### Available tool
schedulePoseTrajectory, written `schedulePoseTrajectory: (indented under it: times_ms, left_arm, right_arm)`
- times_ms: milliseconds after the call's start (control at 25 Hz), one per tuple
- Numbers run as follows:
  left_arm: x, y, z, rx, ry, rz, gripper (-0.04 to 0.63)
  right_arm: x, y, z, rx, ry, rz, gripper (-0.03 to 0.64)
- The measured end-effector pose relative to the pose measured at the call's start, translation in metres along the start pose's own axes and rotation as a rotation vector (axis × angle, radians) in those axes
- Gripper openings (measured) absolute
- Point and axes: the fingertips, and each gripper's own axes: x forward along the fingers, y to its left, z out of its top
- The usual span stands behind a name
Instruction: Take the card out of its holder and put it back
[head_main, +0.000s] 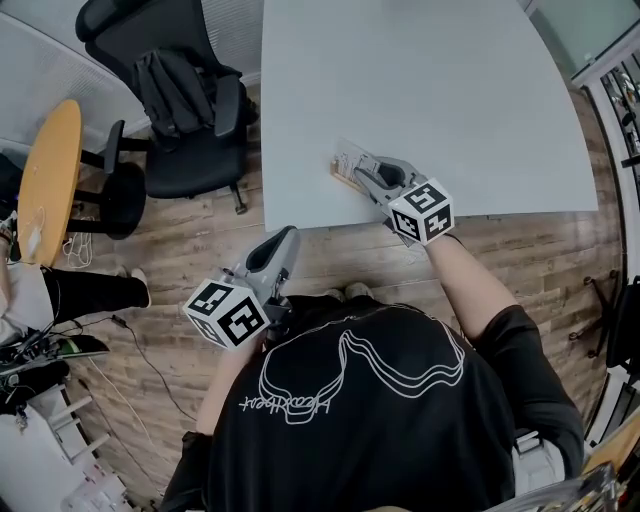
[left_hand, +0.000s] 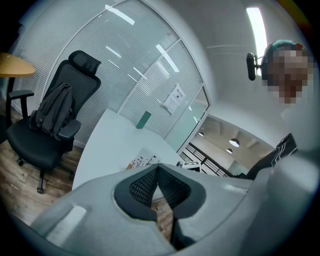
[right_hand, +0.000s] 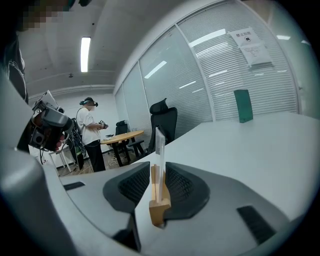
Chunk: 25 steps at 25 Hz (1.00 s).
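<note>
A white card (head_main: 347, 158) stands in a small wooden holder (head_main: 343, 181) near the front edge of the white table (head_main: 430, 90). My right gripper (head_main: 352, 172) reaches over that edge and is shut on the holder. In the right gripper view the wooden holder (right_hand: 159, 207) sits between the two black pads with the card (right_hand: 160, 142) upright above it, at the right gripper (right_hand: 159, 175). My left gripper (head_main: 288, 236) hangs off the table over the wooden floor. Its pads (left_hand: 145, 185) meet at the tip with nothing between them. The card (left_hand: 145, 159) shows beyond them.
A black office chair (head_main: 185, 110) with a backpack stands left of the table. A round wooden table (head_main: 50, 175) is further left. A green box (right_hand: 243, 105) stands far back on the white table. Another person (right_hand: 90, 132) stands across the room. Cables lie on the floor.
</note>
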Motion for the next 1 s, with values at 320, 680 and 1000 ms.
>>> schedulePoseTrajectory:
  times_ms: [320, 680, 1000]
  left_arm:
    - [0.000, 0.010, -0.001, -0.021, -0.001, 0.023, 0.014]
    - [-0.003, 0.012, -0.004, -0.024, 0.001, 0.038, 0.014]
    - [-0.010, 0.015, -0.009, -0.038, 0.006, 0.061, 0.014]
  right_arm:
    - [0.006, -0.002, 0.002, -0.010, 0.002, -0.015, 0.060]
    - [0.007, -0.001, 0.001, -0.033, 0.003, -0.007, 0.031]
    - [0.006, 0.002, 0.003, -0.037, -0.006, 0.002, 0.026]
